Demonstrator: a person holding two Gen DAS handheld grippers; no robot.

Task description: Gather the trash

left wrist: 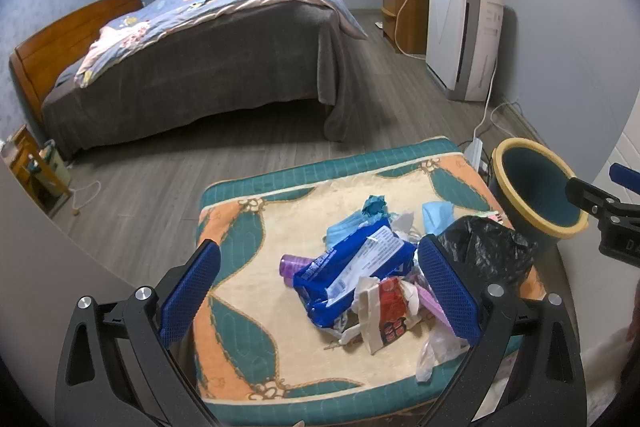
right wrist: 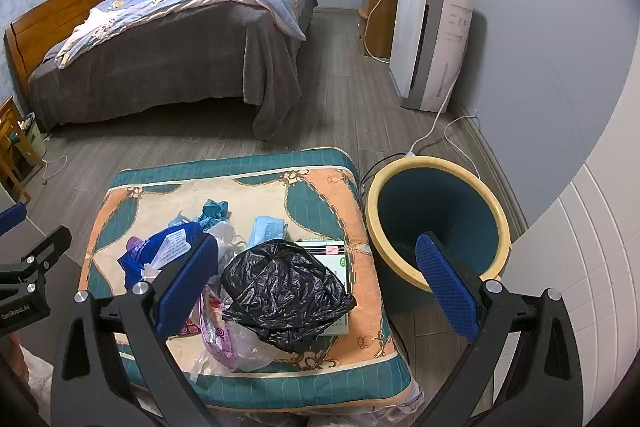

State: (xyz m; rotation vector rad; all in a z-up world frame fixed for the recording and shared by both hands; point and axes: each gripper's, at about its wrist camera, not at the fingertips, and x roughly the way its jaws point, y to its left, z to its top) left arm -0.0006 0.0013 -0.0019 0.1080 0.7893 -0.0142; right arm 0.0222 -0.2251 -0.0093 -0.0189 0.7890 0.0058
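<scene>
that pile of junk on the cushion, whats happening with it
A person holds two grippers over the patterned cushion, both open and empty. The left gripper frames a blue plastic wrapper; the right gripper frames a crumpled black plastic bag. The teal bin with yellow rim beside it looks empty.

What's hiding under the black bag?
The black bag sits on a green-and-white box; only the box's far edge and corner show. Anything else beneath is covered.
</scene>
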